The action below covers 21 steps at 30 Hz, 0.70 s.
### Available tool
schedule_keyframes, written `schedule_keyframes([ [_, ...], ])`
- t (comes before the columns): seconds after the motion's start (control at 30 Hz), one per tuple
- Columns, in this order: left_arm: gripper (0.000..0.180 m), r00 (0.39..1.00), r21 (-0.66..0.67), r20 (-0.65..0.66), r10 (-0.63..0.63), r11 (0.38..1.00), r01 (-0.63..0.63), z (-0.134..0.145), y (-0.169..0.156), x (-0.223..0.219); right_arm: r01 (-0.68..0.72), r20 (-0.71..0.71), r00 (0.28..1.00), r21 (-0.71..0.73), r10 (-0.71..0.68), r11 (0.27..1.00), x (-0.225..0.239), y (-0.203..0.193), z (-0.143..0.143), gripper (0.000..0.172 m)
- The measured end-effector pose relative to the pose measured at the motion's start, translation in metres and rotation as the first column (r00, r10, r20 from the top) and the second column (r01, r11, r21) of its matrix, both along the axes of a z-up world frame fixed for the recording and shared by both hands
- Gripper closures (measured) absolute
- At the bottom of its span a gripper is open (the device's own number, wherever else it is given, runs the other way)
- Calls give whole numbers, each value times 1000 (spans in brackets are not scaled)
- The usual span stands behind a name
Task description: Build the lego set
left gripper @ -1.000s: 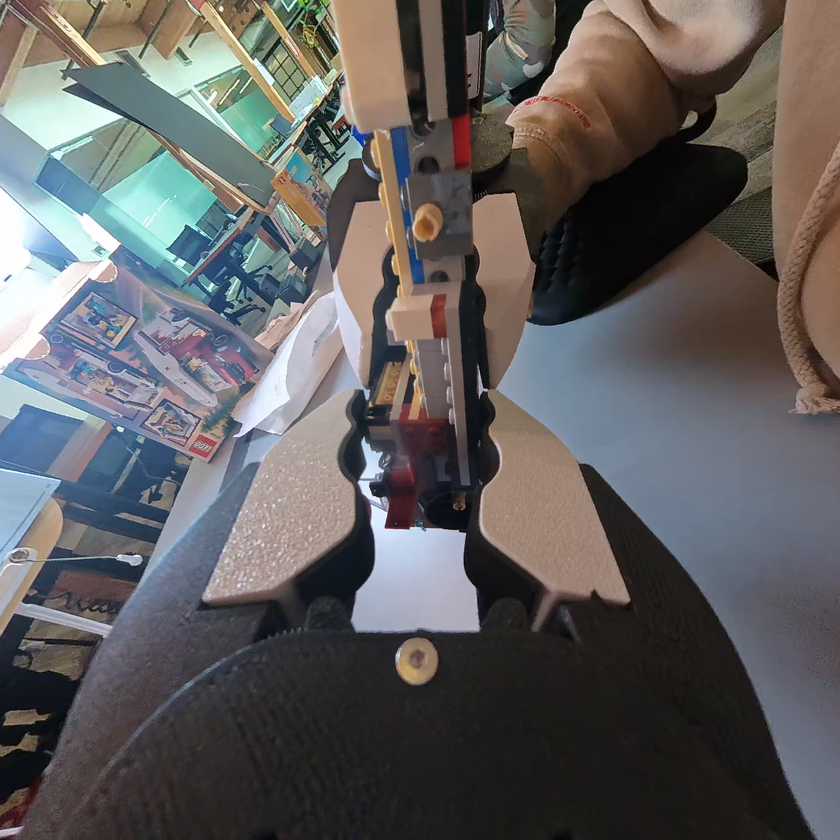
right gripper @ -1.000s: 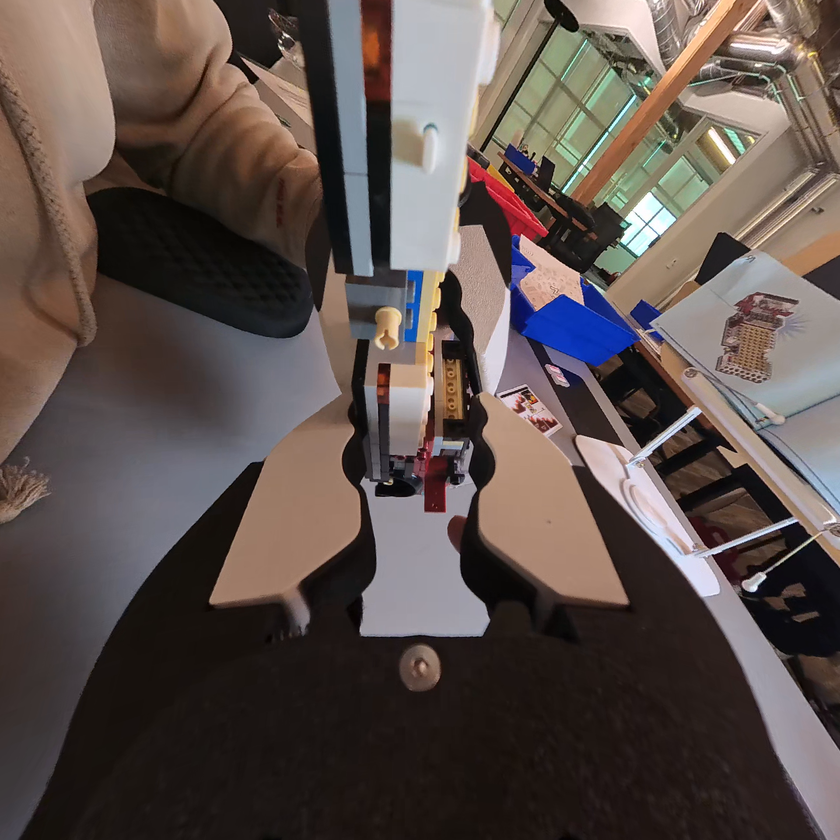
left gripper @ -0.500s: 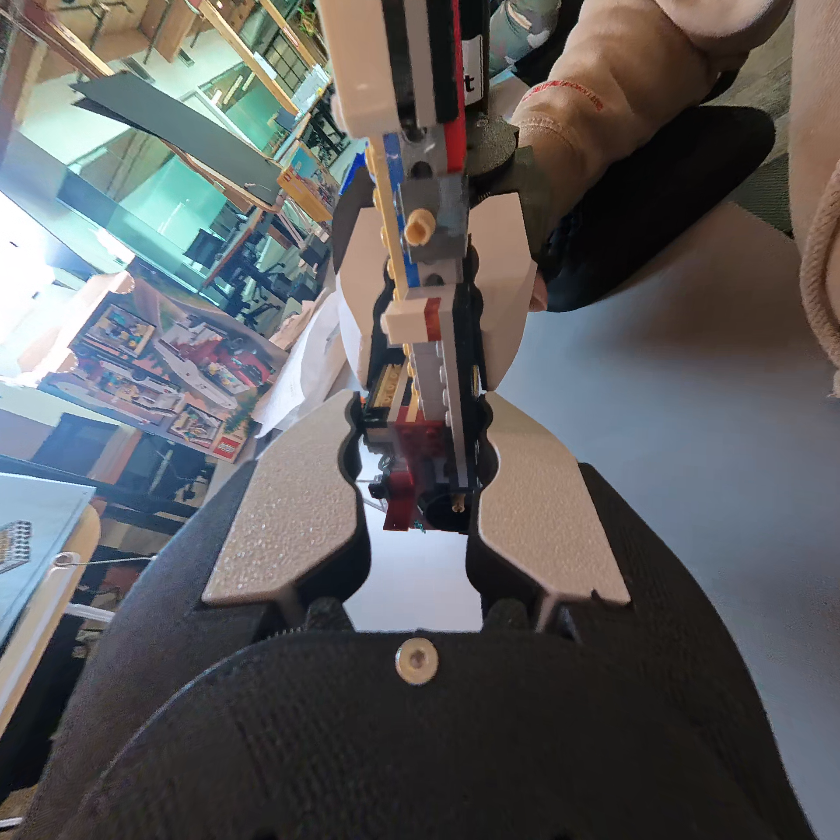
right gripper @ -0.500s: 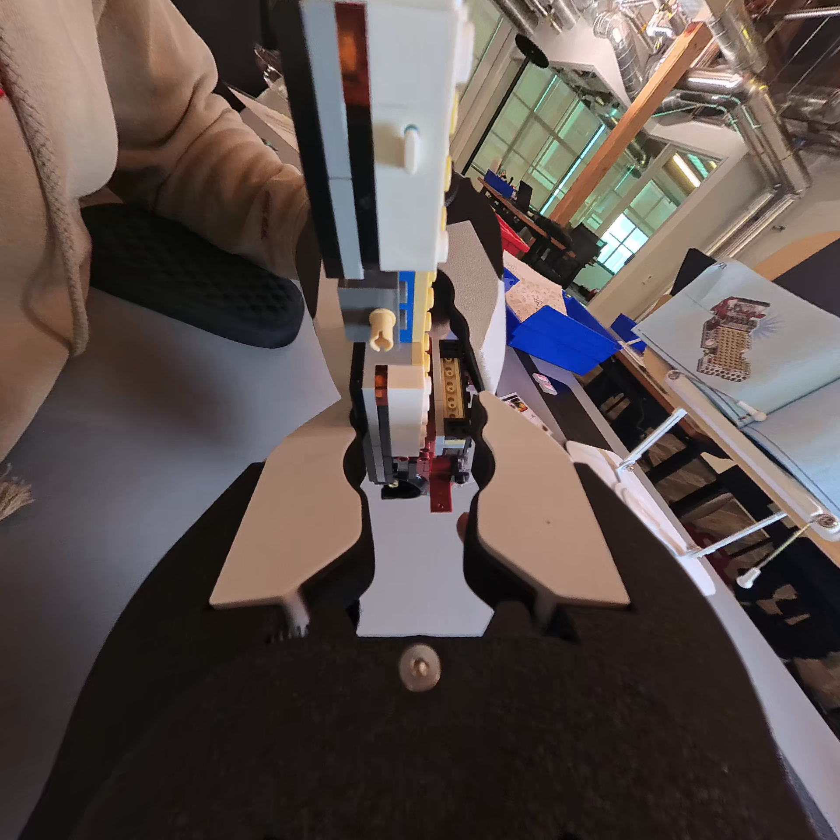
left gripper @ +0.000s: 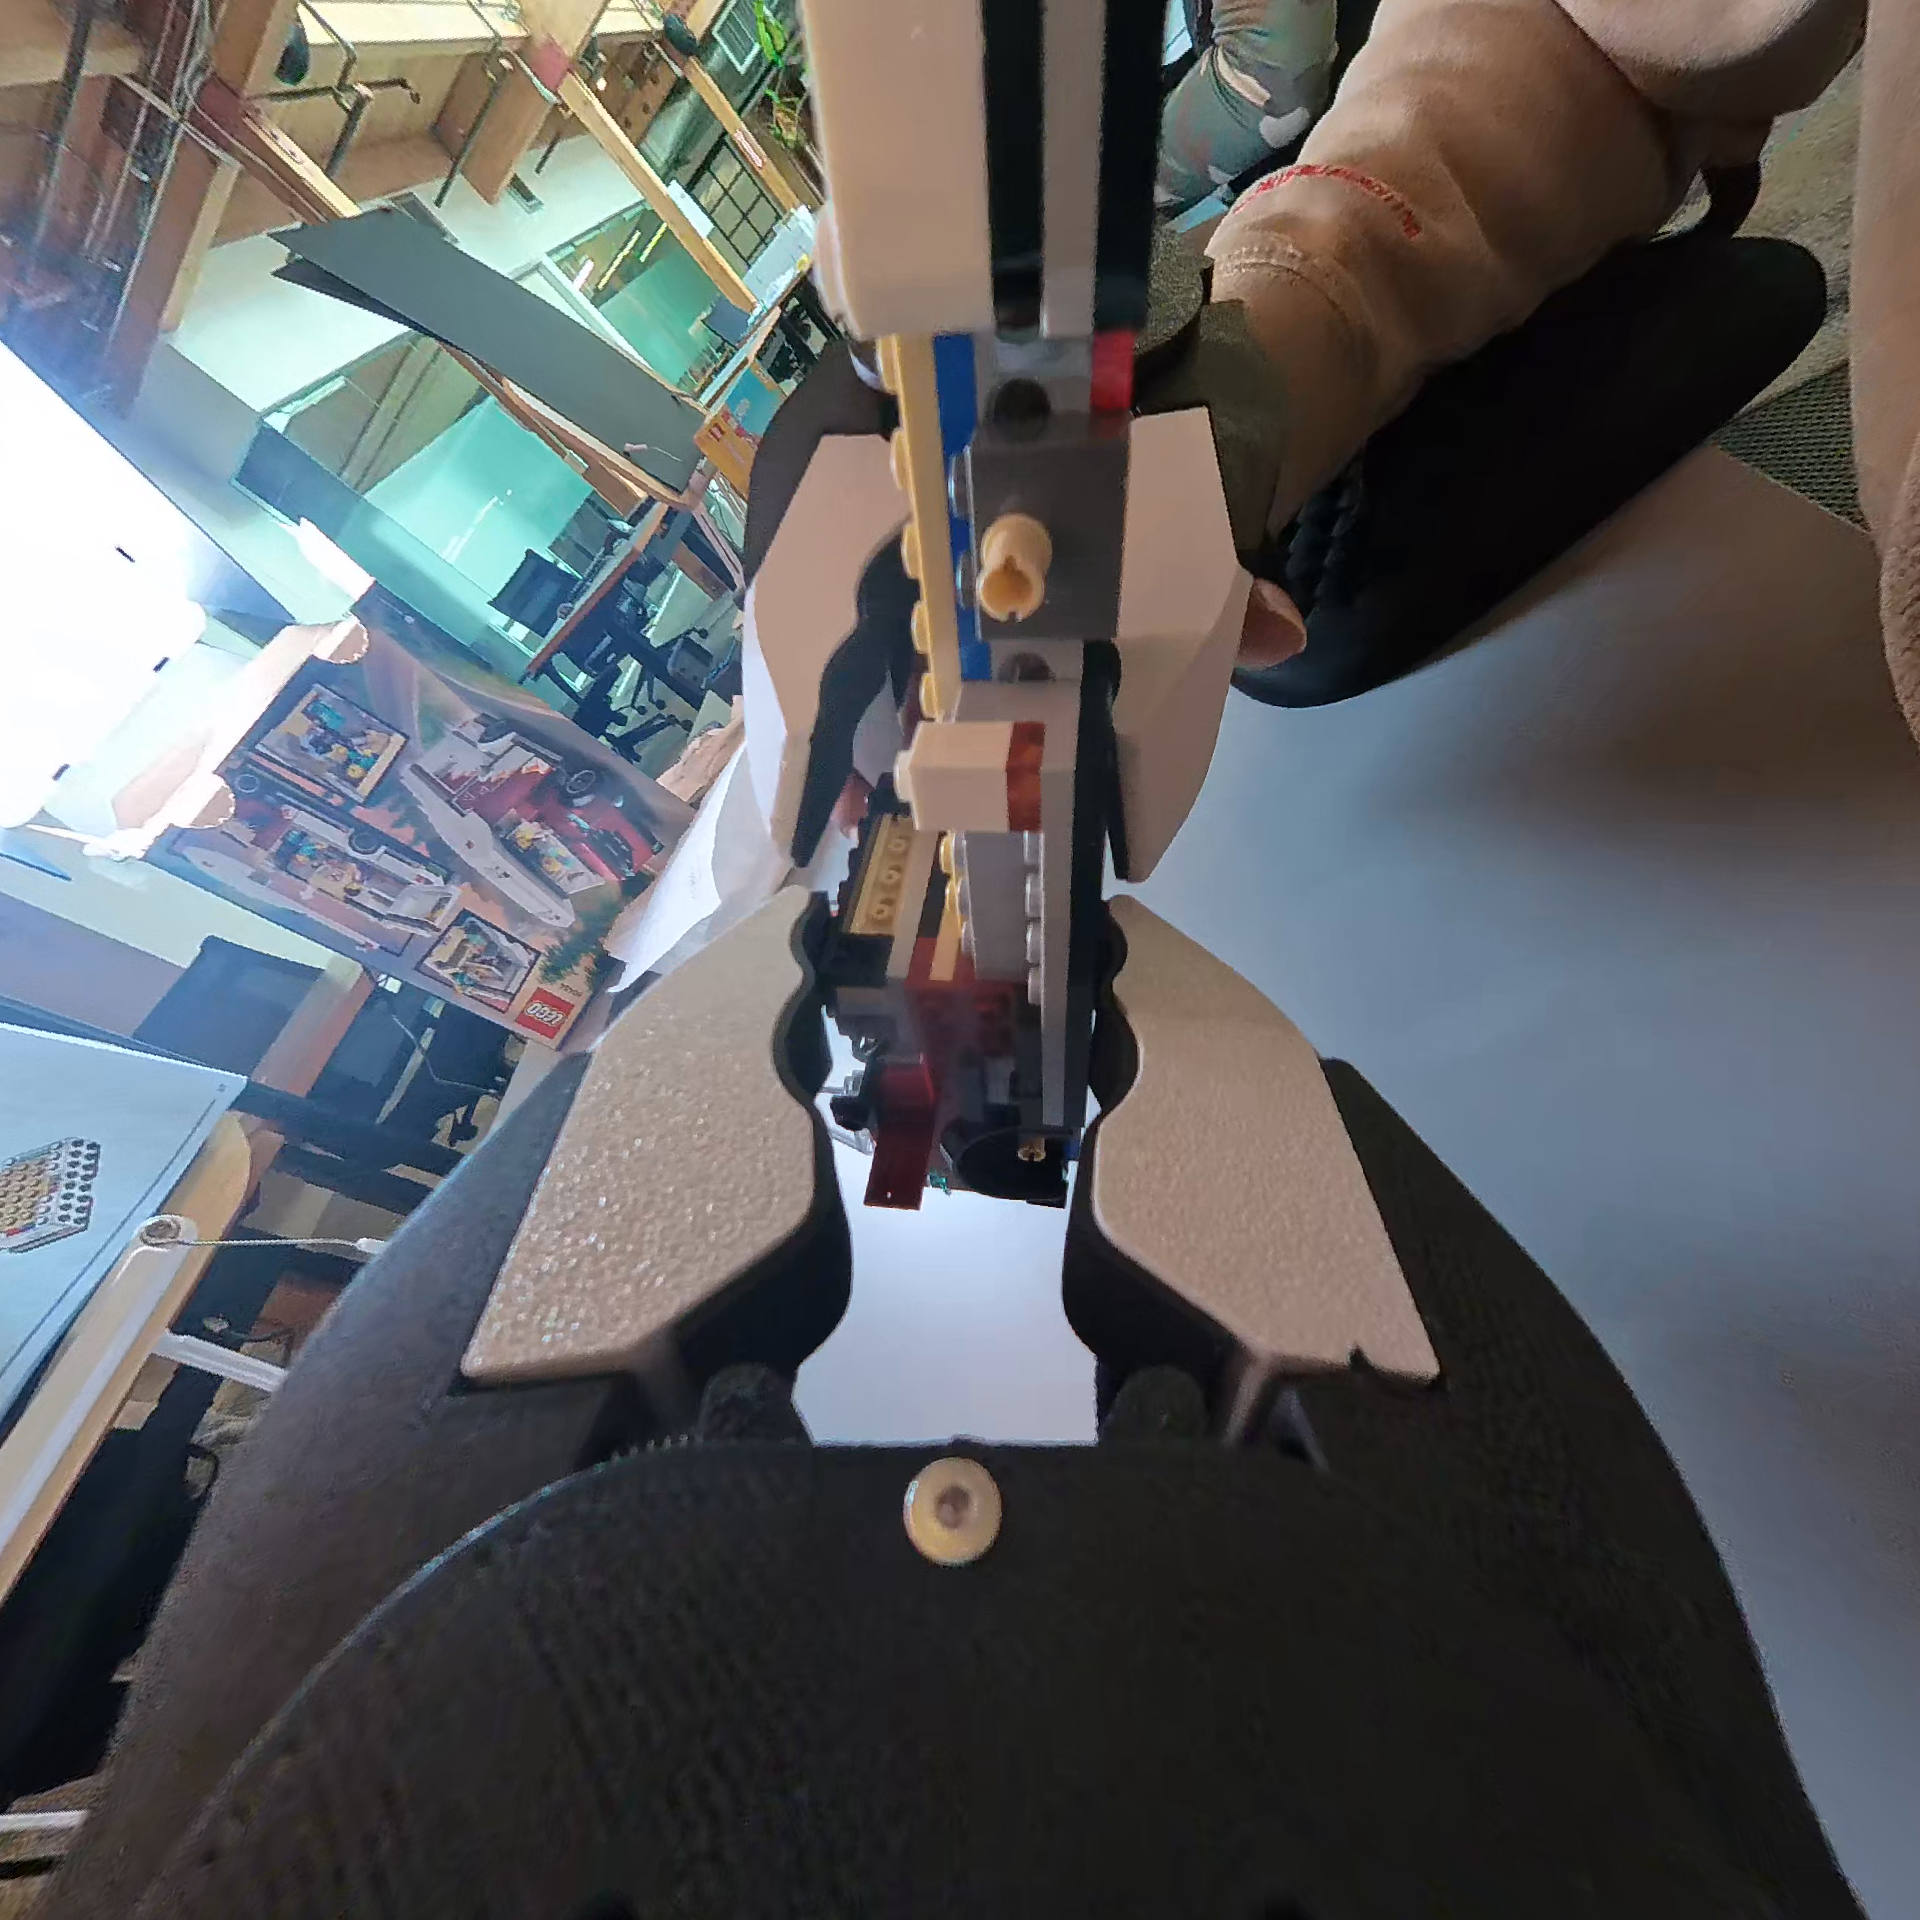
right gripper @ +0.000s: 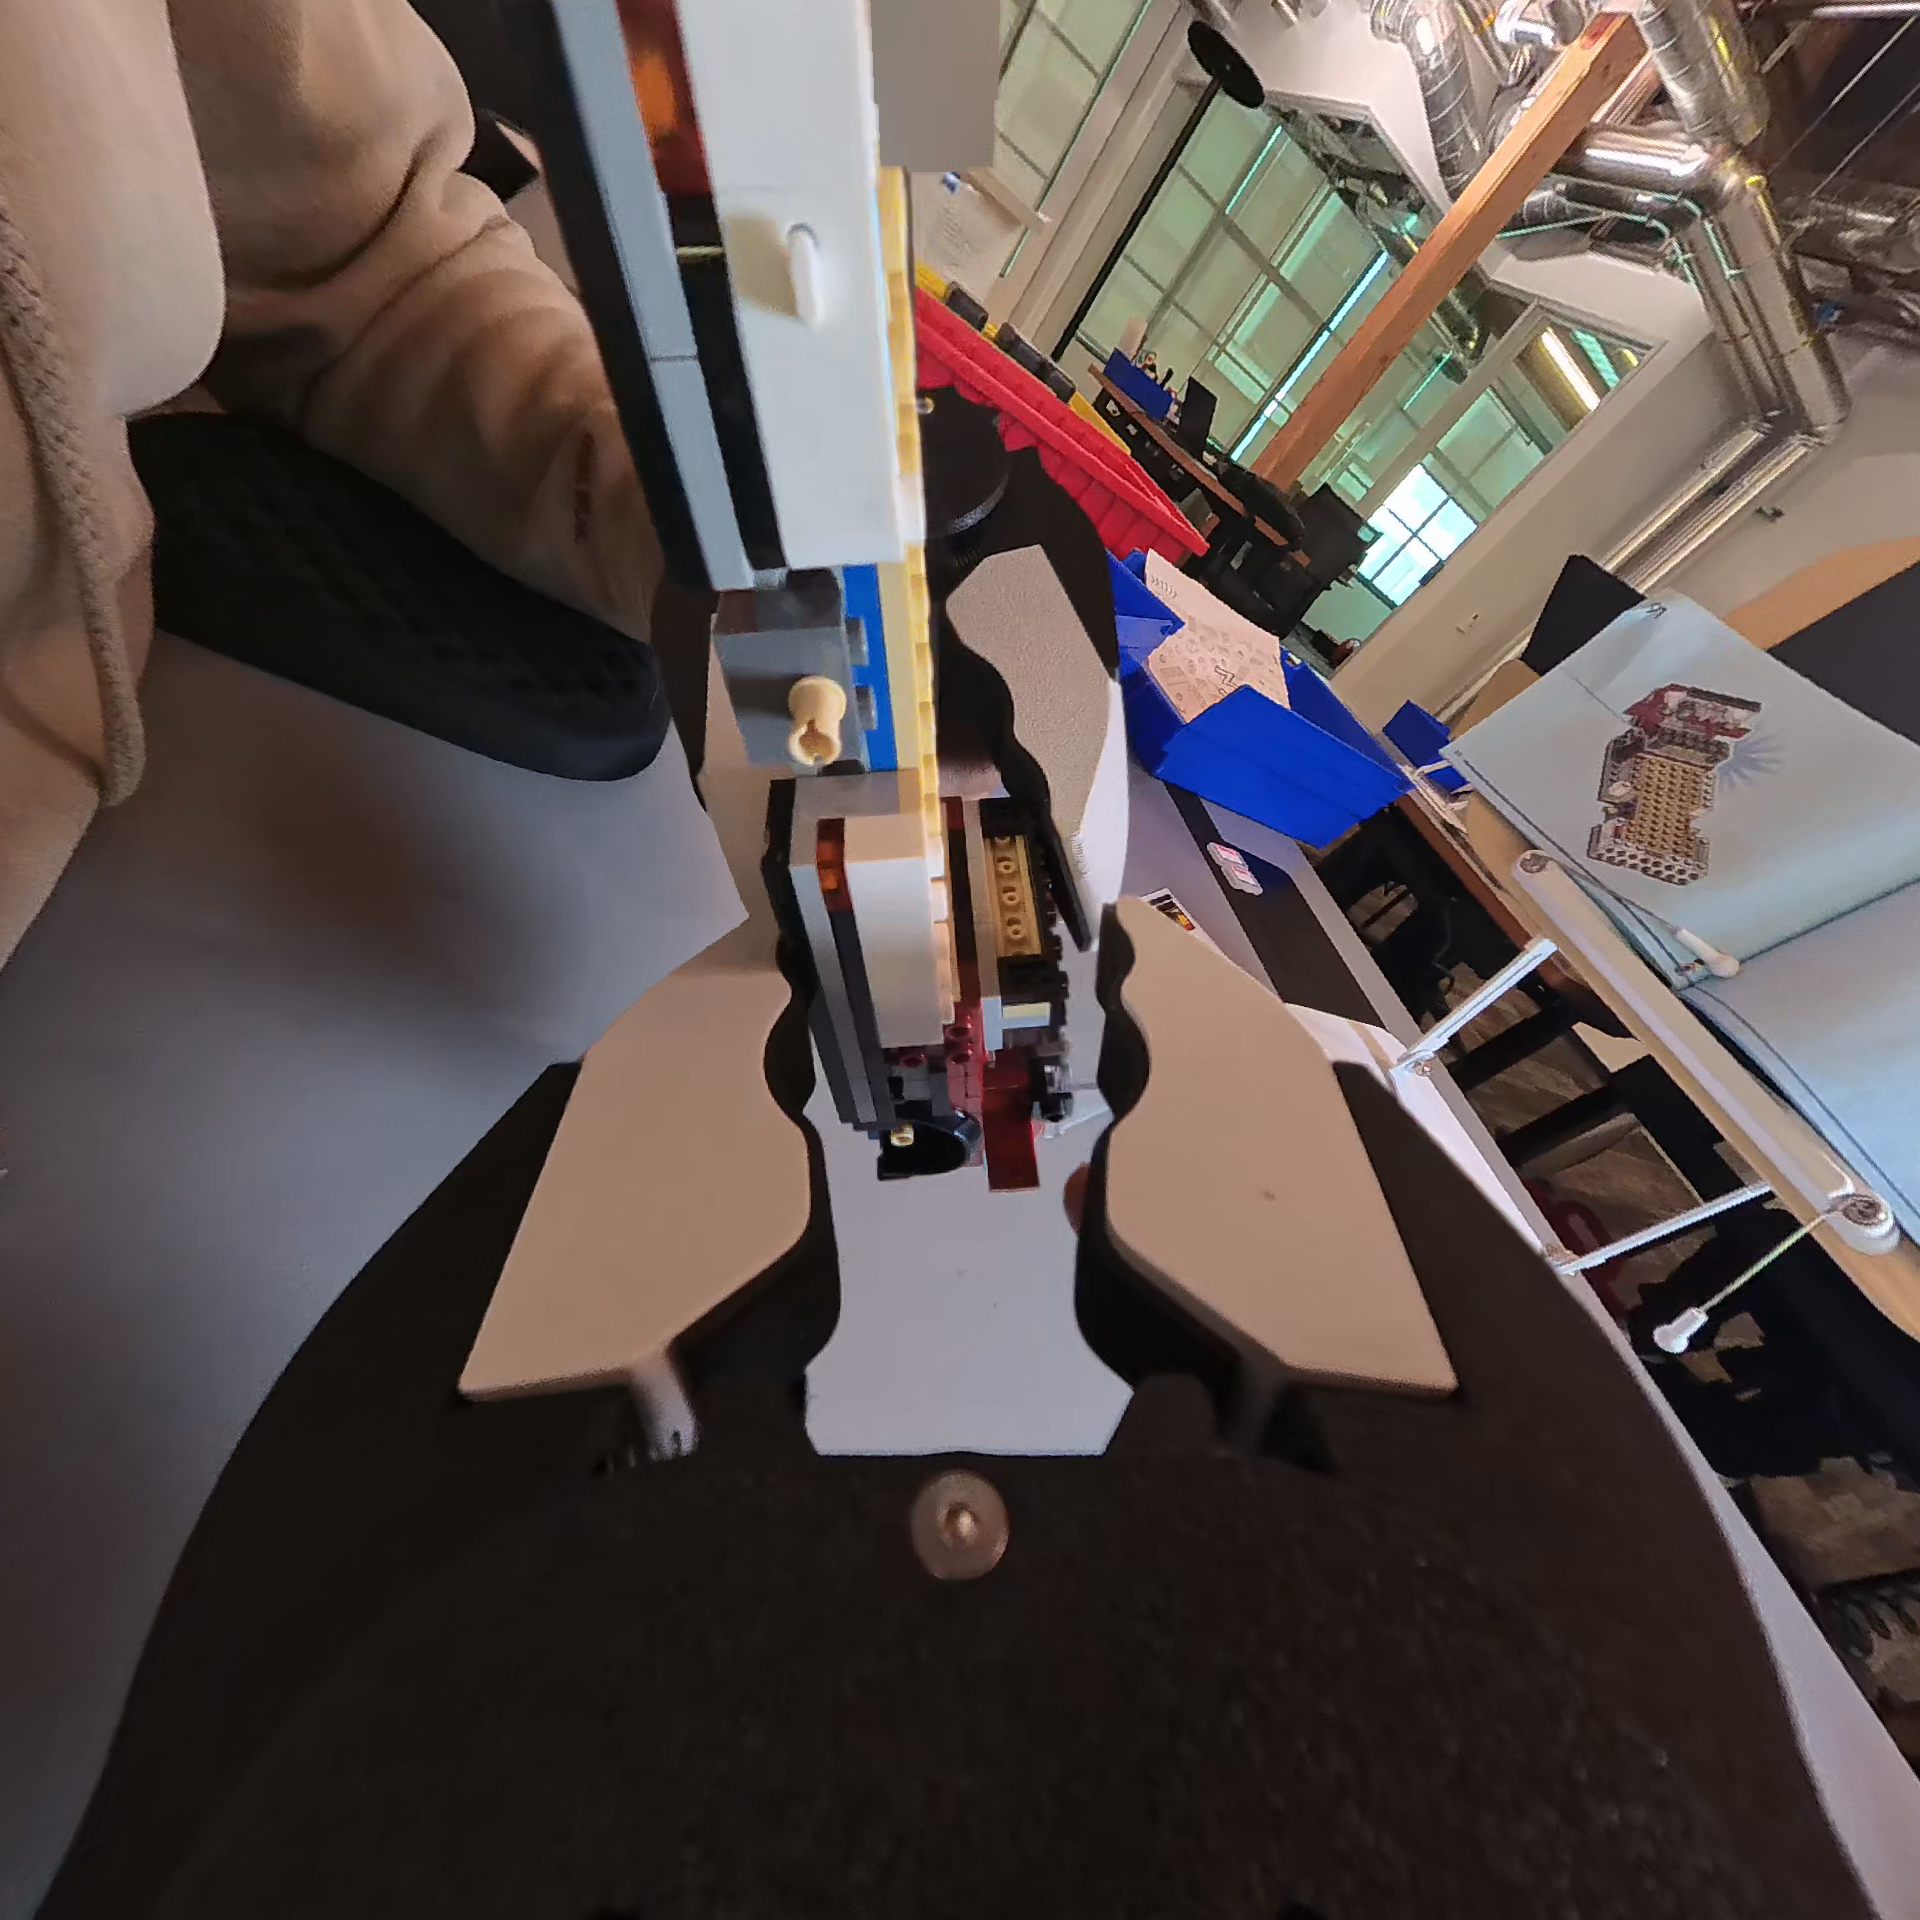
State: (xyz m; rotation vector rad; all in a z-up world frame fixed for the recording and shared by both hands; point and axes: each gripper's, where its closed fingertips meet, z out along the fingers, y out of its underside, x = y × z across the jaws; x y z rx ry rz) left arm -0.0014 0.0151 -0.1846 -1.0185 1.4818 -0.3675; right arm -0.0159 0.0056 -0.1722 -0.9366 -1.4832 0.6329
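1. A workshop with timber beams, large windows and other benches lies behind. Close by is a pale grey desk [left gripper: 1507, 1039], with a printed toy carton [left gripper: 416, 831] off one edge, and blue bins [right gripper: 1268, 748] and an open booklet [right gripper: 1714, 831] off the other.
2. A long brick model [left gripper: 997, 935] in white, grey, yellow, blue and dark red hangs above the desk between the two grippers, which face each other. A person's beige sleeve [left gripper: 1455, 208] is behind it.
3. Risk: the model looks to be carried from one end only. Its long white end reaches well past the fingers, so its weight could lever it round or pull it out of the grasp.
4. Risk: the squeeze falls on stacked plates and small dark red parts. Too much pressure or a twist could pop a layer off, and a knock could catch the tan pin [left gripper: 1013, 571] on its side.
5. The left gripper [left gripper: 956, 997] is partly closed. Its fingers [left gripper: 675, 1143] clasp the model's lower end, pads against its dark sides.
6. The right gripper [right gripper: 951, 987] is released. One of its fingers [right gripper: 1226, 1122] stands clear of the model with desk showing in the gap, and the other lies against it.
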Motion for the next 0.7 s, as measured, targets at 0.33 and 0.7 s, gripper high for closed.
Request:
schedule_keyframes([
  [0.33,133,999,-87,-41,14,996,-17,-7,1,1,-21,20,1000,-64,23,998,1,0,-9,127],
  [0.7,133,874,92,-295,386,922,-376,-45,68,-38,123,124,985,-18,-120,992,26,31,-10,122],
])
